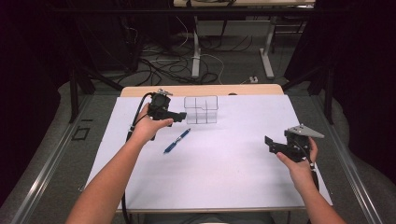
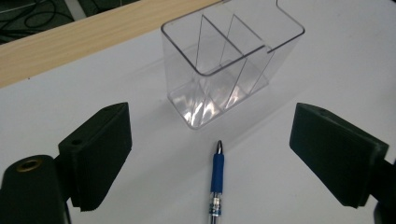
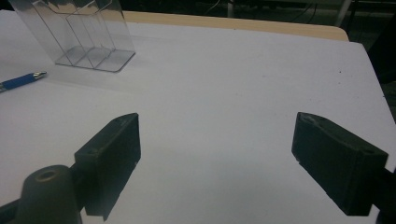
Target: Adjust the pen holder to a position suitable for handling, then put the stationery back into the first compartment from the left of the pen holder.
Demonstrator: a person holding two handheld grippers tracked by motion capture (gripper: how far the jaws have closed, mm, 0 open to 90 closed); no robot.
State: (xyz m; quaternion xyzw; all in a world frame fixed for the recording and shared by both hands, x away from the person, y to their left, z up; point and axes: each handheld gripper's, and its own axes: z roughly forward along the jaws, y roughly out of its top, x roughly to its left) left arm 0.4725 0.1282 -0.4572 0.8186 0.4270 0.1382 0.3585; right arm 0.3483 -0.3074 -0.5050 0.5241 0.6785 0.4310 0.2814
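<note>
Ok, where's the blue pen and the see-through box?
blue pen (image 2: 217,164), left gripper view, on its blue grip near the tip.
see-through box (image 2: 187,100), left gripper view, on its near clear wall.

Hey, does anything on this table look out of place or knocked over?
Only the blue pen: it lies flat on the white table, just in front of the clear divided holder instead of inside it. The holder stands upright, and nothing looks spilled or damaged.

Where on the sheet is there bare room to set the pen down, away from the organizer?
Bare sheet runs from the pen to the right tongs, and along the near edge. It is crowded at the far left: clear organizer, left tongs and pen sit close together.
</note>
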